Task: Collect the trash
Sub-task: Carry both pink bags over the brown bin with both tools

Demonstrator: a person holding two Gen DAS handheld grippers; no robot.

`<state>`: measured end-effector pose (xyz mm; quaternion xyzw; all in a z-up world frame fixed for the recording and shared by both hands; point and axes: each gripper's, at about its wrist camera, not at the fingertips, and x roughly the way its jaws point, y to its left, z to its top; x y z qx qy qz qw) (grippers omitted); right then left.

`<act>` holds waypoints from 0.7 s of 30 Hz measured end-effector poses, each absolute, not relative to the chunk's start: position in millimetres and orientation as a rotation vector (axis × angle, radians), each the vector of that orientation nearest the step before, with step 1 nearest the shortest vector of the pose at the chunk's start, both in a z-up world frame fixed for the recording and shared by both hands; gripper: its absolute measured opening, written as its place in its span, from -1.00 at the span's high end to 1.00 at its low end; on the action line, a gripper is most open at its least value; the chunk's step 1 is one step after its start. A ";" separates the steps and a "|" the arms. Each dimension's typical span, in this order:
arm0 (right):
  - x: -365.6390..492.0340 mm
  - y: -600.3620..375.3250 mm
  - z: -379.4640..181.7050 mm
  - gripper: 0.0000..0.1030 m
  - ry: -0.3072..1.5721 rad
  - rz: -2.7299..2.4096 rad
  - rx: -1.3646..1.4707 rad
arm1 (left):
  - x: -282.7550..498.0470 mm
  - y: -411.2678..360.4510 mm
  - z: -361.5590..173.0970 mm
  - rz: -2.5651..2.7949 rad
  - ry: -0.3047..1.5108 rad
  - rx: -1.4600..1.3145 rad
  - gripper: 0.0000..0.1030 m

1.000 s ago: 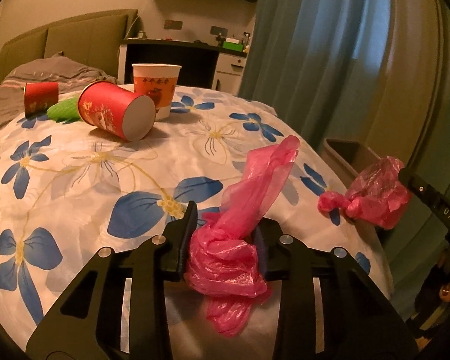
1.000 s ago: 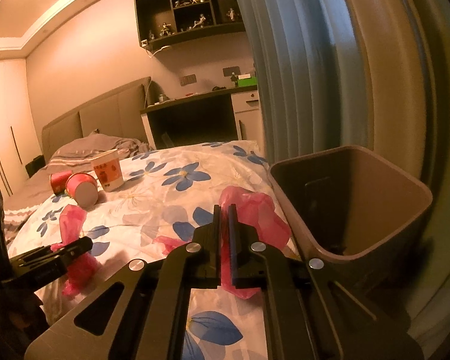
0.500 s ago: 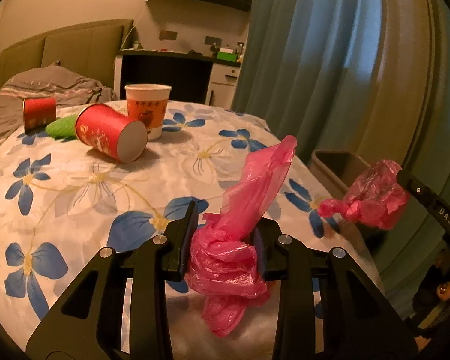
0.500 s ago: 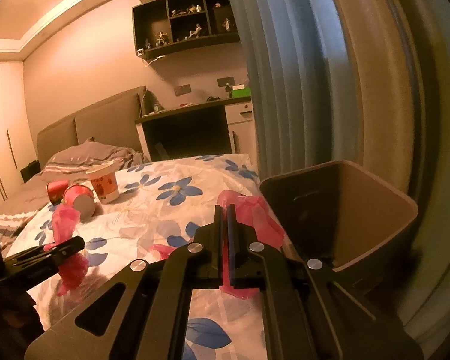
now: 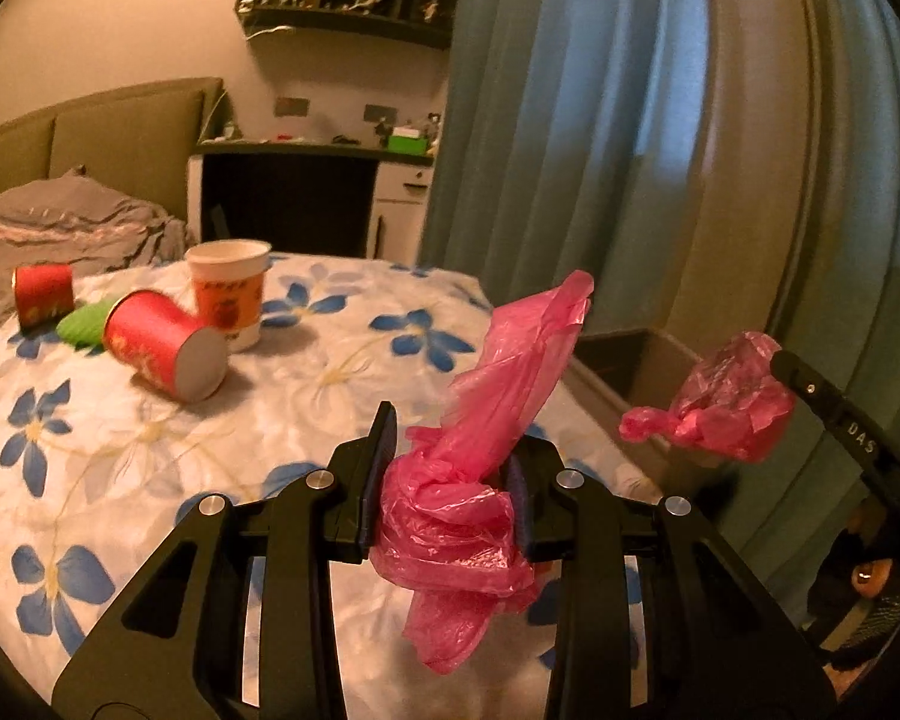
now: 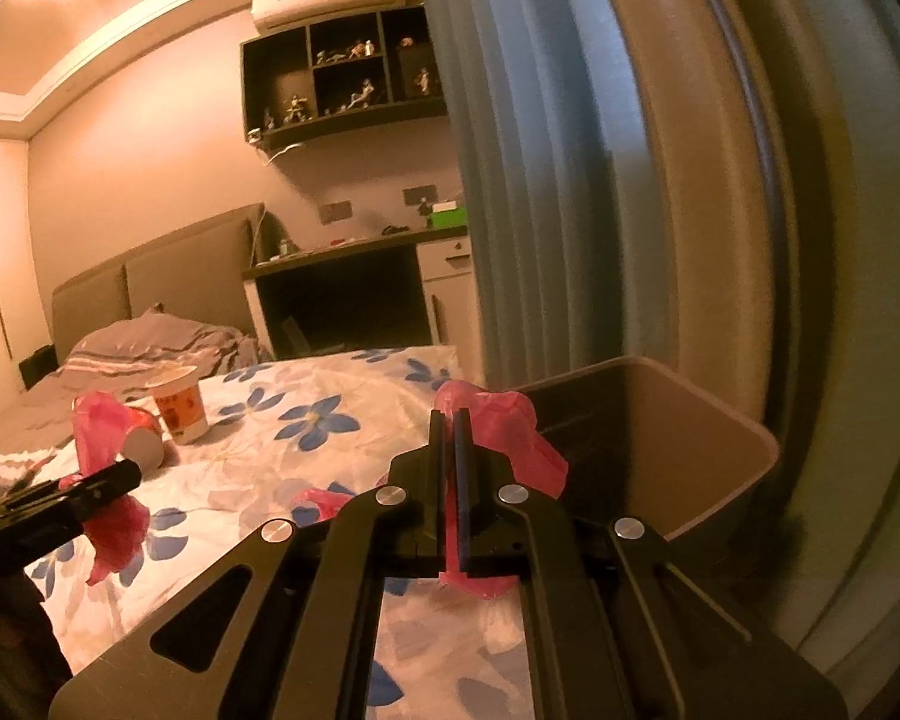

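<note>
your left gripper [image 5: 450, 468] is clamped on a crumpled pink plastic bag [image 5: 468, 492], with the wad bunched between the jaws, a long twisted tail sticking up past the fingertips and a loose flap hanging below. it is held above the floral bedspread [image 5: 150, 450], clear of the fabric.

your right gripper [image 6: 449, 438] has its jaws pressed nearly together on a second pink bag [image 6: 510, 438]; the plastic puffs out to the right of the fingers and a bit pokes out underneath. in the left wrist view that bag [image 5: 726, 408] hangs at the edge of the bed, just in front of the brown trash bin [image 5: 642, 360]. from the right wrist view the bin [image 6: 690, 438] stands beside the bed against the curtain [image 6: 570, 180], its opening just beyond and to the right of your fingertips.

on the bedspread further back lie a tipped red paper cup [image 5: 162, 354], an upright white and orange cup [image 5: 228, 294] touching or just behind it, a green item [image 5: 81, 324] and another red cup [image 5: 42, 294] near the rumpled grey blanket [image 5: 60, 228].
</note>
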<state>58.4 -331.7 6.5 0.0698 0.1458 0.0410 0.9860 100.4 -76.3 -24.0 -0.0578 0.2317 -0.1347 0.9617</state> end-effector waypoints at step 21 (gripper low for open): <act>52.2 -389.4 19.2 0.94 0.206 -0.056 0.155 | 121.4 -156.9 15.4 -0.442 0.382 -0.063 0.37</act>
